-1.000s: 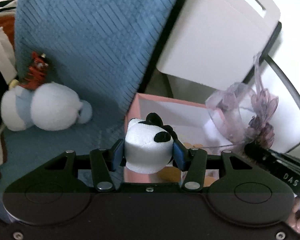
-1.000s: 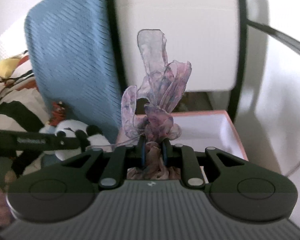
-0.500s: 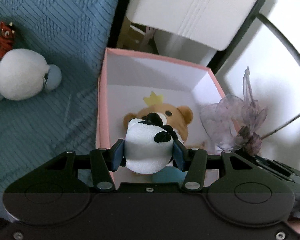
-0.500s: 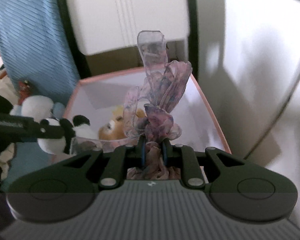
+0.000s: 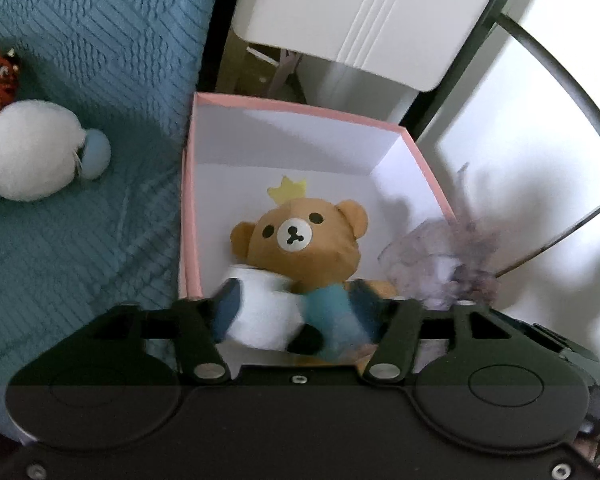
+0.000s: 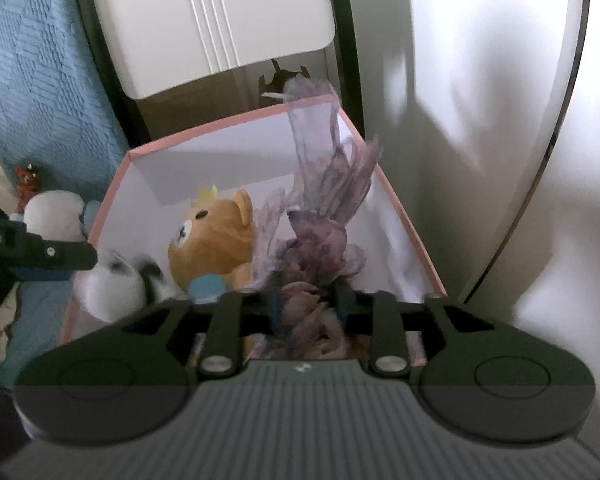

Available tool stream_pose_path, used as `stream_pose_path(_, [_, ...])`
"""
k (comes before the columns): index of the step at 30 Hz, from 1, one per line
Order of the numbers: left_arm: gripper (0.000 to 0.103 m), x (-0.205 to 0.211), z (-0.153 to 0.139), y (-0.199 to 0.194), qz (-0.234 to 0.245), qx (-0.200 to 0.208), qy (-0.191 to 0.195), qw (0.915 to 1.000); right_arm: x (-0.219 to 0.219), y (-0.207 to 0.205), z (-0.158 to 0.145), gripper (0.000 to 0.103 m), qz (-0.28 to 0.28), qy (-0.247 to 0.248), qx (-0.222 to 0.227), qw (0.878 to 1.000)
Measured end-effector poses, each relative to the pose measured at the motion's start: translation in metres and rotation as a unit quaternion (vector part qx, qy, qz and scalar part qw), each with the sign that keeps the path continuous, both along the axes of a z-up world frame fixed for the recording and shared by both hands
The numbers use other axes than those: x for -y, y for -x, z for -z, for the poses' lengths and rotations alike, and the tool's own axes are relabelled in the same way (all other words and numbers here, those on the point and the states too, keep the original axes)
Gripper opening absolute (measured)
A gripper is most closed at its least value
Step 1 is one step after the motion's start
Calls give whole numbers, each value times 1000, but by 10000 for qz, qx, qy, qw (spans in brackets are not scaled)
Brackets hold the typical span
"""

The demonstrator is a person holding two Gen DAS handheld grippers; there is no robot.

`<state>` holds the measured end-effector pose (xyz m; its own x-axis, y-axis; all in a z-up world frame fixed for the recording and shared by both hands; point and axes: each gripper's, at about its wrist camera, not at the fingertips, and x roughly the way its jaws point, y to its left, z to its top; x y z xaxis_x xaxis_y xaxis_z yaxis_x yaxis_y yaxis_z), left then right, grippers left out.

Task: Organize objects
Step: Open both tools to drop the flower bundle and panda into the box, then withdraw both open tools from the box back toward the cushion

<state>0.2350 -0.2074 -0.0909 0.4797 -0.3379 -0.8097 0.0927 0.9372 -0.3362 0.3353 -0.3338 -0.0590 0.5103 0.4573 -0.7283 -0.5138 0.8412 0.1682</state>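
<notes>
Left wrist view: the left hand-held gripper [image 5: 296,316] is opening, and the blurred panda toy [image 5: 260,312] sits loose between its jaws, low in the pink box [image 5: 190,200] beside a brown bear [image 5: 300,240]. Right wrist view, centre: the right hand-held gripper [image 6: 306,304] is opening too, with the purple ribbon bundle [image 6: 320,232] between its jaws over the box.

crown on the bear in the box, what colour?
Yellow crown on the brown bear; clearest in the left wrist view.
</notes>
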Motion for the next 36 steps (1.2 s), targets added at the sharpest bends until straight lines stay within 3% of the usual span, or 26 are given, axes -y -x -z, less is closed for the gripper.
stream_pose_path(1, [69, -1, -3, 2, -6, 58, 0, 10000, -2, -1, -2, 58, 35, -66, -7, 10000])
stream_pose_path(3, [69, -4, -10, 5, 26, 190, -17, 9998, -1, 1, -9, 72, 103, -245, -7, 9996])
stream_pose_path(5, [69, -8, -18, 10, 32, 296, -50, 9995, -1, 2, -16, 81, 131, -334, 22, 9994])
stream_pose_path(20, [75, -55, -83, 65, -131, 1168, 130, 9930, -19, 57, -86, 81, -389, -1017, 590, 9923])
stream_pose_path(36, [76, -112, -112, 126, -559, 1701, 51, 9838, -47, 119, -113, 81, -1068, -1283, 672, 9837])
